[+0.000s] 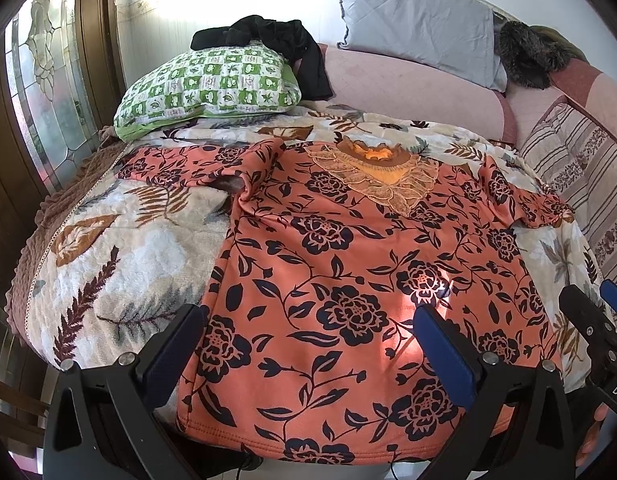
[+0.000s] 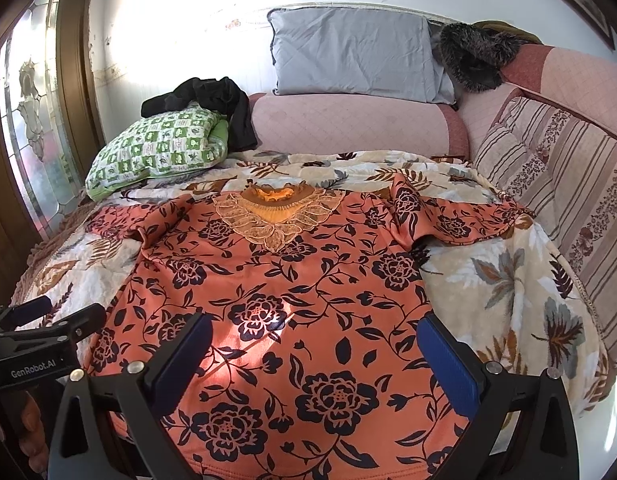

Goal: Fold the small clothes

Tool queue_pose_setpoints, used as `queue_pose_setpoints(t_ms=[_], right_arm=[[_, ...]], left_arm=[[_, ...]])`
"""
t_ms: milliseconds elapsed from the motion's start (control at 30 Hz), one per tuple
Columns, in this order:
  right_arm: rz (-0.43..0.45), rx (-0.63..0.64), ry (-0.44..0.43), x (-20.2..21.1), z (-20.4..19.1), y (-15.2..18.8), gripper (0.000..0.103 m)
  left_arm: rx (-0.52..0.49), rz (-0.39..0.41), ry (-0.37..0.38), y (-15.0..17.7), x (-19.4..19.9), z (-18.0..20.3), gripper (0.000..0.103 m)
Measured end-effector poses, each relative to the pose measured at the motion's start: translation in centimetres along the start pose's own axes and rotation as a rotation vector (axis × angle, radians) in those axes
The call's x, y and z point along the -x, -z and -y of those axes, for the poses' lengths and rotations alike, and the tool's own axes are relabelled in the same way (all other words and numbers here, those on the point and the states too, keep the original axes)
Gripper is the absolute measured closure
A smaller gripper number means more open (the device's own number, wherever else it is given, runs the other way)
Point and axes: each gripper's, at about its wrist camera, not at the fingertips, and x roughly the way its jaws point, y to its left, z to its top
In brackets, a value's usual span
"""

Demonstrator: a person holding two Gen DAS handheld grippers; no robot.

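Observation:
An orange top with black flowers and a lace collar [image 1: 348, 264] lies flat, front up, on the leaf-print blanket [image 1: 120, 248], hem toward me, both sleeves spread to the sides. It also shows in the right wrist view [image 2: 292, 300]. My left gripper [image 1: 308, 320] is open and empty, hovering over the hem's left part. My right gripper [image 2: 314, 330] is open and empty over the hem's right part. The right gripper's fingers [image 1: 588, 320] show at the right edge of the left wrist view, and the left gripper's fingers [image 2: 56, 324] show at the left edge of the right wrist view.
A green checked pillow [image 1: 212, 84] with a black garment [image 1: 276, 40] on it lies at the back left. A grey pillow [image 1: 420, 20] leans on the pink headboard [image 2: 348, 124]. A striped cushion [image 2: 548, 184] stands at the right. The bed's edge falls off at the left.

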Motion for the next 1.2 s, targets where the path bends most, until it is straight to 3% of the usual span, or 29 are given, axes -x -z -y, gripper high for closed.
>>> queue_pose_setpoints(t_ms=[200,333,500,700,800,867,900,1067,1200], right_arm=[[-0.002,-0.005,-0.008,-0.4,0.2,0.0,0.0],[-0.002,-0.089,-0.085,-0.9,2.6,-0.1,0.0],[-0.033,-0.365,-0.161,-3.2,11.5,-1.0,0.0],[0.001,-0.771,-0.233,-9.2,26.5,-3.1,0.001],[-0.002,-0.924,-0.243,-13.9,32.6,-4.2,0.011],[-0.023,-0.998,-0.227,-17.8,36.2,-5.3,0.03],[-0.032,-1.008,-0.206,-19.4,37.5,-5.9,0.034],[-0.071,-1.073,-0.086,-26.2,41.9,-7.7,0.035],[-0.089,-1.073,-0.012,-29.3,43.3,-8.2,0.036]], left_arm=[[-0.01,-0.013,-0.002,0.1,-0.8,0.2,0.0],[-0.002,-0.046,-0.009,0.6,-2.6,-0.8,0.0],[-0.004,-0.121,-0.062,1.2,-6.3,-1.5,0.0],[-0.052,-0.186,-0.072,1.5,-9.9,-0.1,0.0],[-0.075,-0.203,-0.067,1.3,-11.4,0.6,0.0],[-0.081,-0.206,-0.064,1.1,-12.2,0.7,0.0],[-0.079,-0.205,-0.066,1.0,-12.6,0.7,0.0],[-0.067,-0.193,-0.069,-0.3,-14.2,0.2,0.0],[-0.068,-0.194,-0.061,-1.0,-15.4,0.0,0.0]])
